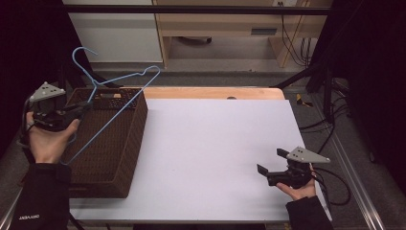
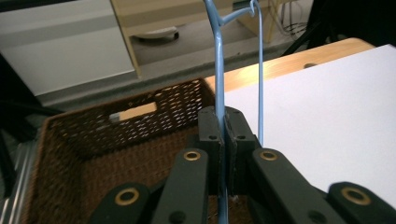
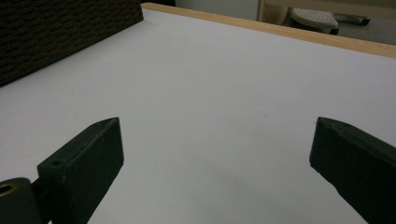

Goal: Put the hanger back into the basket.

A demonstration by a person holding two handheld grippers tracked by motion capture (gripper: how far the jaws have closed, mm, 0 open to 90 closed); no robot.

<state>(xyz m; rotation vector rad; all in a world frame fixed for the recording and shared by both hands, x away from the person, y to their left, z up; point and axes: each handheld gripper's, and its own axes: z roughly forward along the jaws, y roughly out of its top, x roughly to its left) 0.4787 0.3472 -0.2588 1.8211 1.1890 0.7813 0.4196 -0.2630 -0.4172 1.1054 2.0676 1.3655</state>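
Observation:
A light blue wire hanger (image 1: 125, 94) hangs tilted over the brown wicker basket (image 1: 125, 143) at the table's left, its hook pointing up and back. My left gripper (image 1: 86, 106) is shut on one wire of the hanger (image 2: 219, 88), above the basket's left rim. In the left gripper view the black jaws (image 2: 223, 135) pinch the wire, with the basket (image 2: 107, 140) below. My right gripper (image 1: 270, 162) rests low at the front right of the white table, held in a hand, jaws wide open. Nothing lies between its fingers (image 3: 88, 154).
The white table top (image 1: 215, 148) spreads from the basket to the right gripper. A wooden strip (image 1: 210, 92) runs along the far edge. Cables (image 1: 335, 187) trail off the right side. A corner of the basket (image 3: 56, 32) stands ahead-left of the right gripper.

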